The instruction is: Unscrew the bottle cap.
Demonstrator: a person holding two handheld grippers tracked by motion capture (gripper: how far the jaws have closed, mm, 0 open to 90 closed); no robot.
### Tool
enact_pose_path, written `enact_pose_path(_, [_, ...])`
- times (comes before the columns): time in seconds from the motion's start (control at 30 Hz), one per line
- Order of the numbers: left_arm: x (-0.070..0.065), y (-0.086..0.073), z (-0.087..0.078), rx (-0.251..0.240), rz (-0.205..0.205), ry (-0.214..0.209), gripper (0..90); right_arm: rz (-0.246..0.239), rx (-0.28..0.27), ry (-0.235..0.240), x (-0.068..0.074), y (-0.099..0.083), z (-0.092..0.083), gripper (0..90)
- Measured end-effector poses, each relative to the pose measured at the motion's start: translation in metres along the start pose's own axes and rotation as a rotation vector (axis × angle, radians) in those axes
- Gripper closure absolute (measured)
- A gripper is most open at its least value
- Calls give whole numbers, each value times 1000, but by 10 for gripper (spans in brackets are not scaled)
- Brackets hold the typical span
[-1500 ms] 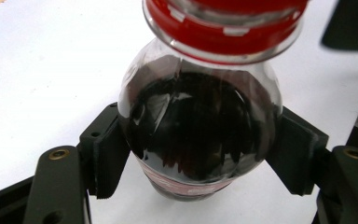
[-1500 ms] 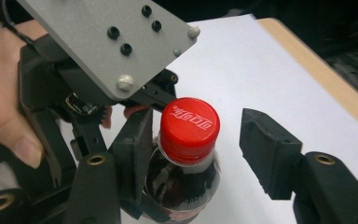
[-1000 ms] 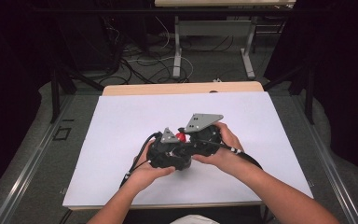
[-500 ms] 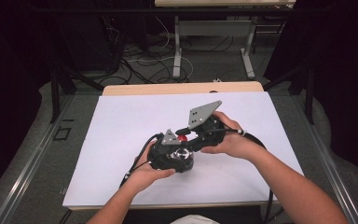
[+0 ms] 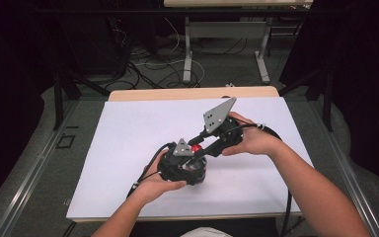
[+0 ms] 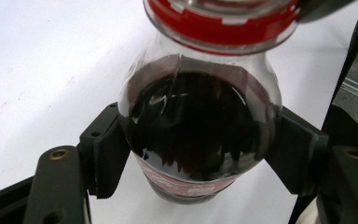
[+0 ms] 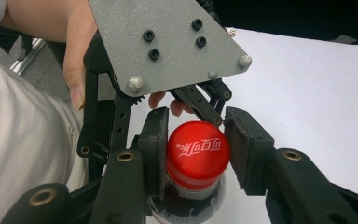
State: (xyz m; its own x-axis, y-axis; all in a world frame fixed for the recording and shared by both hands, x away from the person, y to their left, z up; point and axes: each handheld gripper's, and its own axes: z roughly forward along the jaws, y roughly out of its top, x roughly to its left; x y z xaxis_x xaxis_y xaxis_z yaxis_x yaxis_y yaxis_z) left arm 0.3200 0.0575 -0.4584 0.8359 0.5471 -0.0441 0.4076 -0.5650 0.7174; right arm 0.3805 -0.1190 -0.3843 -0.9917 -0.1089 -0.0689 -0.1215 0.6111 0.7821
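Small bottle point(image 6: 200, 126) of dark cola stands upright on the white sheet point(image 5: 128, 133) covering the table, toward the near middle of it, in front of the person. Red cap point(image 7: 196, 151) is on the neck; white lettering on its top reads clearly in the right gripper view. A red label band shows low on the body in the left gripper view.

Left gripper point(image 5: 190, 170): clenched on the bottle's body, one ribbed black pad point(image 6: 109, 156) pressed against each side of the bulge below the shoulder. The left hand point(image 5: 153, 185) wraps the tool from the near side, cable trailing back toward the table edge.

Right gripper point(image 5: 202, 143): comes in from the far right, angled down toward the bottle top, its grey three-cornered plate point(image 5: 218, 114) tipped up. Its pads point(image 7: 156, 149) sit on opposite sides of the red cap and grasp it; the left pad is flush against the cap, the right pad at its edge. Right hand point(image 5: 249, 140) holds the tool, forearm crossing the right part of the sheet.

In the right gripper view the left gripper's own grey plate point(image 7: 168, 44) hangs just above the cap.

Beyond the sheet: wood table edge point(image 5: 192, 94), cables on a dark floor
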Motion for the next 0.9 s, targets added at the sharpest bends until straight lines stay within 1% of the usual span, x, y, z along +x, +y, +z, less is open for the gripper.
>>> enact_pose_path(0.07, [1,0,-1,1,-3,2,299,28,3,-16,2,1,0,591])
enact_pose_path(0.1, [1,0,-1,-7,-9,2,299,31,9,-32,2,1,0,563])
enact_pose_path(0.13, [1,0,-1,-8,-9,7,299,44,13,-54,3,1,1,548])
enact_pose_path(0.2, [3,0,-1,-2,-15,10,299,72,17,-84,5,2,1,525])
enact_pose_path(0.23, [4,0,-2,-7,-10,17,299,83,21,-102,6,2,1,509])
enact_pose_path(0.27, [4,0,-2,-4,-15,20,299,92,24,-126,7,2,2,484])
enact_pose_path(0.3, [5,0,-4,10,-25,7,299,105,26,-144,8,3,2,457])
enact_pose_path(0.33, [5,0,-3,-7,-30,23,299,124,24,-169,10,4,2,429])
enact_pose_path(0.37, [7,0,-4,-12,-32,24,299,128,27,-185,11,4,2,413])
enact_pose_path(0.4, [8,1,-6,7,-33,16,299,136,21,-198,11,4,2,413])
enact_pose_path(0.43, [8,0,-5,-17,-49,32,299,164,8,-227,14,4,2,413])
enact_pose_path(0.47, [9,0,-5,-17,-46,38,299,175,2,-238,15,4,2,413])
enact_pose_path(0.5, [10,1,-7,4,-47,34,299,179,-9,-264,17,4,3,413])
enact_pose_path(0.53, [10,0,-6,-15,-52,46,299,182,-11,-286,20,4,3,413])
enact_pose_path(0.57, [11,0,-7,-10,-56,47,299,207,-13,-305,23,4,4,413])
enact_pose_path(0.6, [12,0,-7,-12,-59,48,299,219,-13,-320,26,5,5,414])
enact_pose_path(0.63, [12,0,-7,-12,-59,54,299,235,-24,-343,29,5,6,424])
enact_pose_path(0.67, [12,0,-7,-16,-55,63,299,244,-30,-370,33,6,7,439])
enact_pose_path(0.73, [12,0,-7,-11,-70,58,299,257,-57,-412,39,7,11,444])
enact_pose_path(0.77, [13,0,-7,-19,-62,66,299,271,-50,-432,43,8,12,472])
enact_pose_path(0.8, [13,0,-7,-18,-70,64,299,270,-44,-434,45,9,13,485])
enact_pose_path(0.83, [12,0,-6,-25,-82,68,299,291,-48,-452,47,10,15,488])
enact_pose_path(0.87, [12,0,-6,-26,-86,67,299,303,-41,-463,48,11,16,503])
enact_pose_path(0.9, [12,0,-6,-25,-86,65,299,300,-40,-487,49,12,18,516])
